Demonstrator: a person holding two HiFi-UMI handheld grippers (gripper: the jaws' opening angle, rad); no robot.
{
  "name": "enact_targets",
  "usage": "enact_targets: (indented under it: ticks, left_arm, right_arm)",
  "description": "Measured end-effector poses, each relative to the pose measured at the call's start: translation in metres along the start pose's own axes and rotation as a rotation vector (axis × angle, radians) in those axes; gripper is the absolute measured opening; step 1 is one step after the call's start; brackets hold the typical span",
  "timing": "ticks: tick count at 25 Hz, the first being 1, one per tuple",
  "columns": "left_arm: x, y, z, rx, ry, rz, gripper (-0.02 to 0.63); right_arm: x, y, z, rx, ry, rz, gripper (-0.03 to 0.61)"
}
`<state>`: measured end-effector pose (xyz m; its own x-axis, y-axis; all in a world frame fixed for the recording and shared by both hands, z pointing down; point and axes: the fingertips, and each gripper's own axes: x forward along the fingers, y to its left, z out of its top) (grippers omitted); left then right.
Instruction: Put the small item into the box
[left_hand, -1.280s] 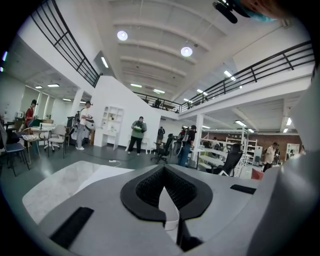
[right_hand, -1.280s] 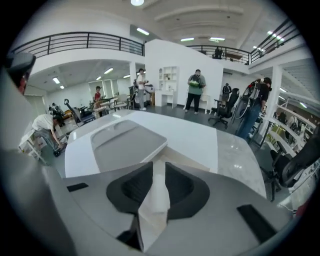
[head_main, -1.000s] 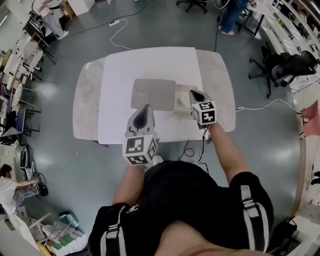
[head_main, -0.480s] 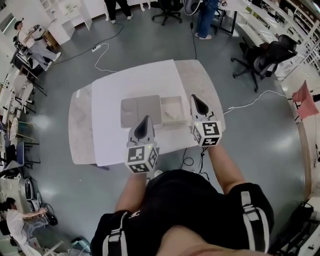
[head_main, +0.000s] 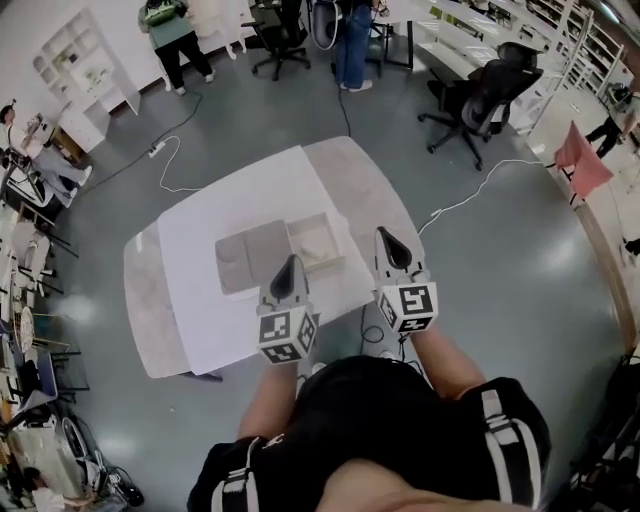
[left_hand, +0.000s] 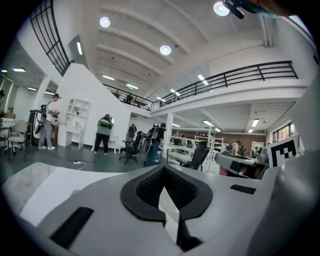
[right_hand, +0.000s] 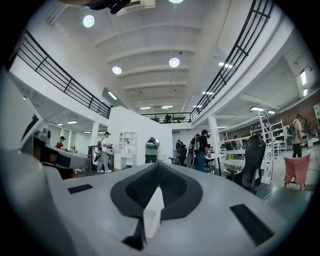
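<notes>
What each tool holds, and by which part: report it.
Nothing is held. The left tool and the right tool are both shut with nothing between their jaws.

I can read no words, numbers or brand names anywhere. The only print I see is the black-and-white square markers on the cubes (head_main: 287, 335) of the left gripper (head_main: 289, 265) and right gripper (head_main: 384, 238).

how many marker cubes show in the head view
2. One cube is on the left gripper, by the table's front edge; the other is on the right gripper, to its right. None seems hidden.
</notes>
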<state>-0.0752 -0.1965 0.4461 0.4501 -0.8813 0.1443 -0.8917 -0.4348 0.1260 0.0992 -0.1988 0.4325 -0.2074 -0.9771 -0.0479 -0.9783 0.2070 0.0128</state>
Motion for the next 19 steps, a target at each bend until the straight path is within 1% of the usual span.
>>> enact_targets:
  ticks: [5, 10, 15, 19]
  left_arm:
    - [0.010, -0.031, -0.008, 0.011, 0.007, -0.056, 0.008]
    - [0.011, -0.049, -0.009, 0.012, 0.012, -0.097, 0.008]
    - [0.012, -0.062, -0.008, 0.015, 0.018, -0.122, 0.008]
    - [0.018, -0.076, -0.010, 0.018, 0.017, -0.133, 0.008]
  right_arm:
    - [-0.023, -0.019, 0.002, -0.006, -0.021, -0.040, 0.011]
    - [-0.036, -0.022, 0.003, -0.014, -0.013, -0.054, 0.011]
    - [-0.044, -0.024, 0.006, -0.014, -0.012, -0.055, 0.011]
    - [-0.050, -0.036, 0.004, -0.010, -0.015, -0.057, 0.011]
